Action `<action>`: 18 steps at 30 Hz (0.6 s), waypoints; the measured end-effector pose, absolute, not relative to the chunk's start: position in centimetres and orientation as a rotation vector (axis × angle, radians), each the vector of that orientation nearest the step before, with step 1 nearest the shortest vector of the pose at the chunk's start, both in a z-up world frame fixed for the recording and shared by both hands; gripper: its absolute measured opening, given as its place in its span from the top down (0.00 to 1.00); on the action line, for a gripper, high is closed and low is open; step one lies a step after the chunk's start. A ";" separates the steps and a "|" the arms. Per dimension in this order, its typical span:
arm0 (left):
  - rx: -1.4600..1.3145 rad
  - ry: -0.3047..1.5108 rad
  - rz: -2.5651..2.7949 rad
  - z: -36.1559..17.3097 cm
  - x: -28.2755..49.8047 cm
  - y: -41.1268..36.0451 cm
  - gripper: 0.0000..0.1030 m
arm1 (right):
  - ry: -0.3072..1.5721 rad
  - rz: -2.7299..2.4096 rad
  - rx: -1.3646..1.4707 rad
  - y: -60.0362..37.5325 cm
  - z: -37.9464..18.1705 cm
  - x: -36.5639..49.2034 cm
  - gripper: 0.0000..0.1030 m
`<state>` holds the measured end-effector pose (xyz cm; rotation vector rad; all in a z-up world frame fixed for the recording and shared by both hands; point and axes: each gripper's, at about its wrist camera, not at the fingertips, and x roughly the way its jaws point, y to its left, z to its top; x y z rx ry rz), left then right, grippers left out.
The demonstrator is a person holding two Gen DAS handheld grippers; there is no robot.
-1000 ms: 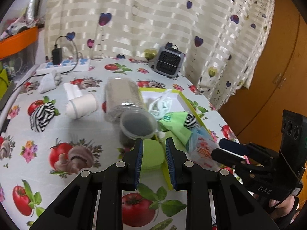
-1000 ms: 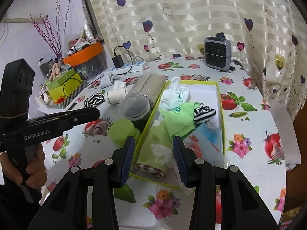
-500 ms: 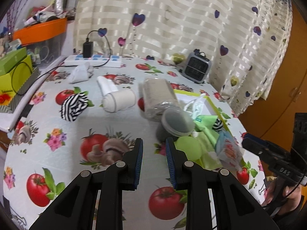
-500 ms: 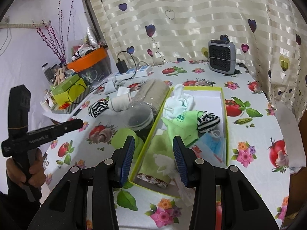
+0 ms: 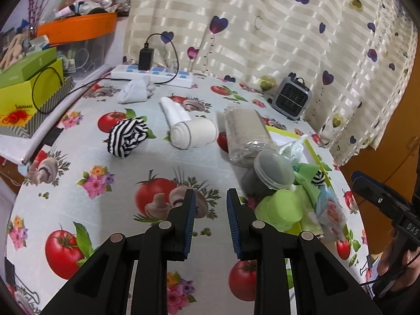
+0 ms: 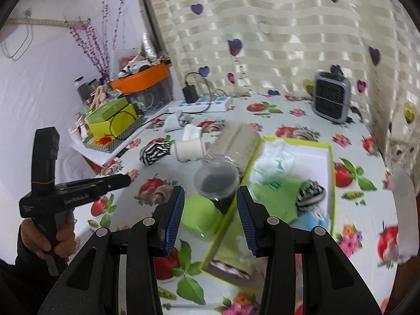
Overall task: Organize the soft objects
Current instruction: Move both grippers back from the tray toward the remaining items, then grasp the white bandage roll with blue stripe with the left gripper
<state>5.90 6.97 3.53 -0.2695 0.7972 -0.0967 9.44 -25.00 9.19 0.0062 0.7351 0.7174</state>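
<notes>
My left gripper (image 5: 210,204) hovers open over the flowered tablecloth with nothing between its blue pads. Ahead of it on the table lie a black-and-white striped sock bundle (image 5: 127,137), a cream cloth roll (image 5: 194,136) and a white sock (image 5: 135,92). My right gripper (image 6: 210,204) is open too and empty, above the near left corner of the yellow-rimmed box (image 6: 330,162). The box holds a white sock (image 6: 275,162), a green cloth (image 6: 275,199) and a striped sock (image 6: 311,195). The striped bundle (image 6: 155,152) and the cream roll (image 6: 189,151) lie left of the box.
A clear jar (image 5: 246,134) lies on its side beside the box, with a lidded tub (image 5: 273,170) and a green lid (image 5: 278,207) in front. A grey fan heater (image 5: 291,99), a power strip (image 5: 155,74) and stacked boxes (image 5: 29,89) line the far and left edges.
My left gripper has swung left, away from the box and the green lid, and now faces the bare tablecloth. My right gripper has lifted a little and turned slightly.
</notes>
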 end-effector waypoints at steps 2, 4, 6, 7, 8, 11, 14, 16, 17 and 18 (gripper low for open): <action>-0.270 0.797 -0.088 3.5 6.1 7.5 0.78 | 0.731 0.740 -0.020 -23.8 9.6 9.9 0.59; -0.275 0.798 -0.081 3.6 6.6 8.1 0.78 | 0.732 0.763 -0.038 -22.8 9.9 10.4 0.59; -0.275 0.790 -0.077 3.8 7.2 8.6 0.77 | 0.727 0.774 -0.057 -21.9 10.2 10.7 0.59; -0.272 0.785 -0.077 3.9 7.5 8.8 0.75 | 0.720 0.782 -0.071 -21.4 10.4 10.8 0.59; -0.268 0.784 -0.075 3.9 7.9 9.0 0.74 | 0.719 0.788 -0.079 -21.0 10.5 11.0 0.59; -0.252 0.790 -0.085 3.8 9.5 9.5 0.72 | 0.718 0.803 -0.095 -20.0 10.6 11.3 0.59; -0.232 0.807 -0.103 3.4 11.5 9.6 0.72 | 0.727 0.814 -0.098 -19.3 10.3 11.7 0.59; -0.219 0.815 -0.116 3.2 12.7 9.7 0.72 | 0.736 0.811 -0.102 -19.0 10.1 12.0 0.59; -0.210 0.816 -0.125 3.0 13.3 9.7 0.72 | 0.739 0.809 -0.104 -18.9 10.0 12.1 0.59; -0.203 0.817 -0.131 2.9 13.9 9.7 0.71 | 0.743 0.809 -0.106 -18.8 9.8 12.3 0.59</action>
